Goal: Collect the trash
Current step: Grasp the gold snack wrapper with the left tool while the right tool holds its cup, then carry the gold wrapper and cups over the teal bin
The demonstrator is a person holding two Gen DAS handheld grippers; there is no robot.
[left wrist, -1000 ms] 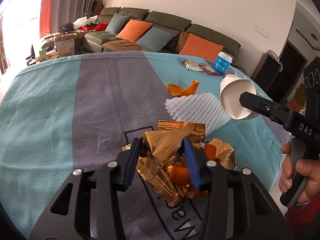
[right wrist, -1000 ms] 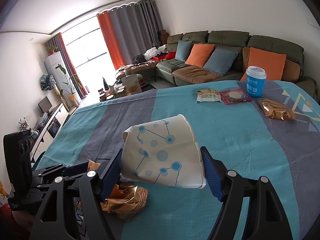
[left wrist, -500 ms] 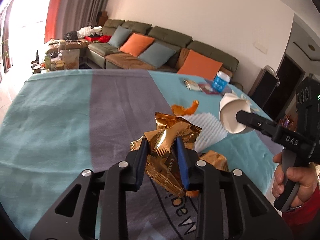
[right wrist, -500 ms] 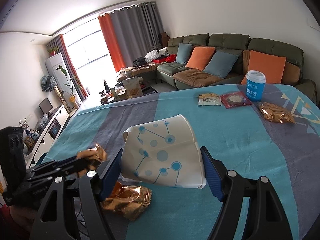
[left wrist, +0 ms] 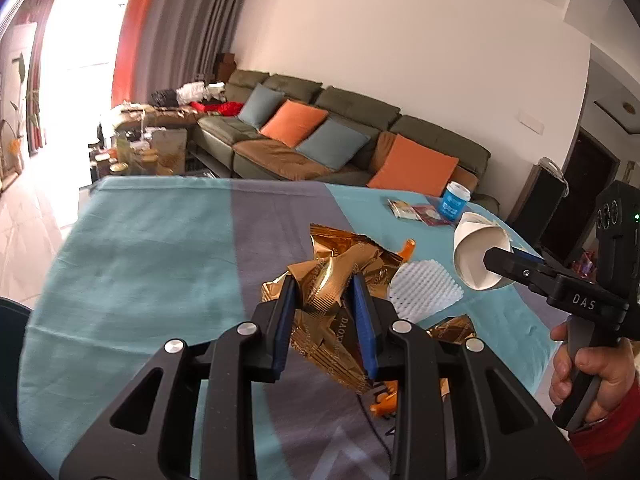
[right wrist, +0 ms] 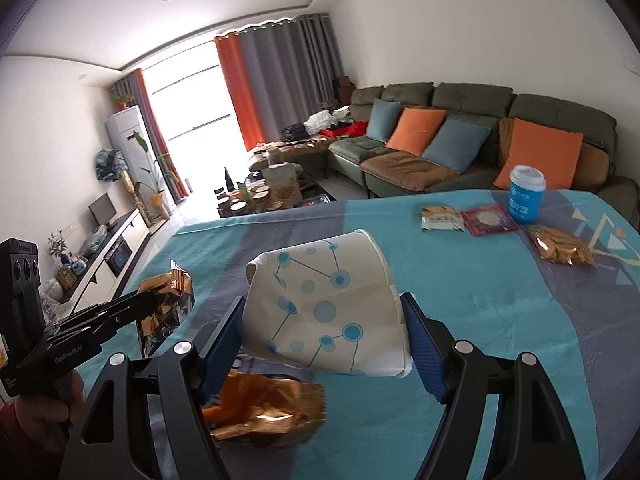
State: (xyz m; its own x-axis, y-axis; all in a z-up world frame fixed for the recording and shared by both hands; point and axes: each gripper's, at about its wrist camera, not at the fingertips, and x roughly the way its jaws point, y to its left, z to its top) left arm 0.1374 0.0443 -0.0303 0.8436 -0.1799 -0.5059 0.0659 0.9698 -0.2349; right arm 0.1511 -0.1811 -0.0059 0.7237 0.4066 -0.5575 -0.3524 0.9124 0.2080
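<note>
Now our left gripper clamps the gold wrapper, lifted higher off the tablecloth than before; our right gripper clamps the paper cup.

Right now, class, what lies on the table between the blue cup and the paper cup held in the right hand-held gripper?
In the right wrist view, two flat snack packets lie between the blue cup and the paper cup.

left gripper clamping gold wrapper, paper cup beside
</note>
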